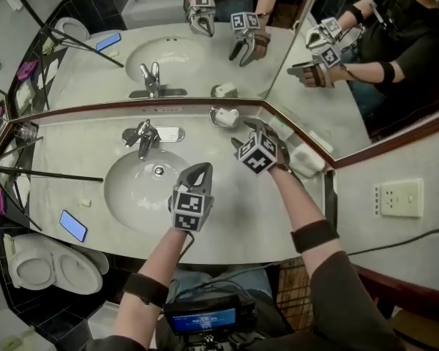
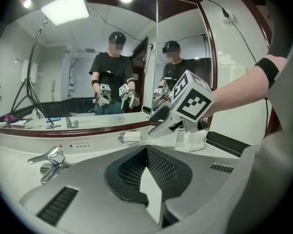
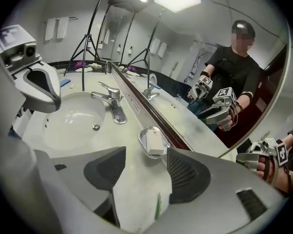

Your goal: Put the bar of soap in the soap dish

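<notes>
A white bar of soap (image 1: 227,117) lies in the small metal soap dish (image 1: 213,113) at the back of the counter, against the mirror ledge. My right gripper (image 1: 243,132) hovers just right of the dish, jaws open and empty. In the right gripper view the soap (image 3: 155,141) rests in the dish (image 3: 142,139) just beyond the open right gripper (image 3: 139,175). My left gripper (image 1: 197,169) is shut over the basin's right edge, holding nothing that I can see. The left gripper view shows the shut left gripper (image 2: 151,175), the dish (image 2: 121,140) and the right gripper (image 2: 158,126) beside it.
The faucet (image 1: 145,136) stands behind the oval basin (image 1: 132,189). A folded white towel (image 1: 307,161) and a white pack with green print (image 3: 158,206) lie at the counter's right end. A blue phone (image 1: 73,226) lies front left. A toilet (image 1: 51,265) stands below.
</notes>
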Tool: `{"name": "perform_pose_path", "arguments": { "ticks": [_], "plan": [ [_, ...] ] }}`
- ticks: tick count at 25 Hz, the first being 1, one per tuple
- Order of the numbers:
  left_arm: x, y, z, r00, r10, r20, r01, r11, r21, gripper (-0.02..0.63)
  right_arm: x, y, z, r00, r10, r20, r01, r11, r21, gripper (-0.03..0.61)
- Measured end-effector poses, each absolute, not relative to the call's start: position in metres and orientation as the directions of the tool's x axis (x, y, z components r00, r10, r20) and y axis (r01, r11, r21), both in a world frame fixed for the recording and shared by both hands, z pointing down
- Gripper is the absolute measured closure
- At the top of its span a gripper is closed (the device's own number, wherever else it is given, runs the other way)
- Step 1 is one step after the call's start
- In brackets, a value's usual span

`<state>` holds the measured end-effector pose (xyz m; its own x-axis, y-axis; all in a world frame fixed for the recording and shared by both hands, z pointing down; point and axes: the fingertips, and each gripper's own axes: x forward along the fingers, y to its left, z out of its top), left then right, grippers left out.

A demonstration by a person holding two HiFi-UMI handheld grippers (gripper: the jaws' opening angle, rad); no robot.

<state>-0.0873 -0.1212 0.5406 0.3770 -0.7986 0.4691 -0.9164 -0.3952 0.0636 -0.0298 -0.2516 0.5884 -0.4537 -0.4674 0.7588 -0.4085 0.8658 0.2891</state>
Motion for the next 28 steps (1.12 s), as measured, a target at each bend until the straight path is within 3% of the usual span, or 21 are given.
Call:
{"name": "perform_pose_path", "arguments": {
  "ticks": [17, 19, 28],
  "plan": [
    [-0.112, -0.152, 0.572, 0.326, -0.808, 0.491, -0.942, -0.323, 0.093, 0.614, -0.071, -0.32, 0.659, -0.406, -0.347, 0.845, -0.358, 0.911, 0.203, 0.292],
    [-0.114, -0.152, 0.573, 0.323, -0.808, 0.493, -0.943, -0.319, 0.094, 0.614, -0.073, -0.321, 0.657, -0.408, -0.343, 0.846, -0.354, 0.914, 0.199, 0.377],
    [-0.117, -0.152, 0.57, 0.327, -0.804, 0.497, -0.941, -0.324, 0.095, 0.614, -0.063, -0.318, 0.641, -0.43, -0.364, 0.826, -0.407, 0.895, 0.182, 0.399]
  ]
}}
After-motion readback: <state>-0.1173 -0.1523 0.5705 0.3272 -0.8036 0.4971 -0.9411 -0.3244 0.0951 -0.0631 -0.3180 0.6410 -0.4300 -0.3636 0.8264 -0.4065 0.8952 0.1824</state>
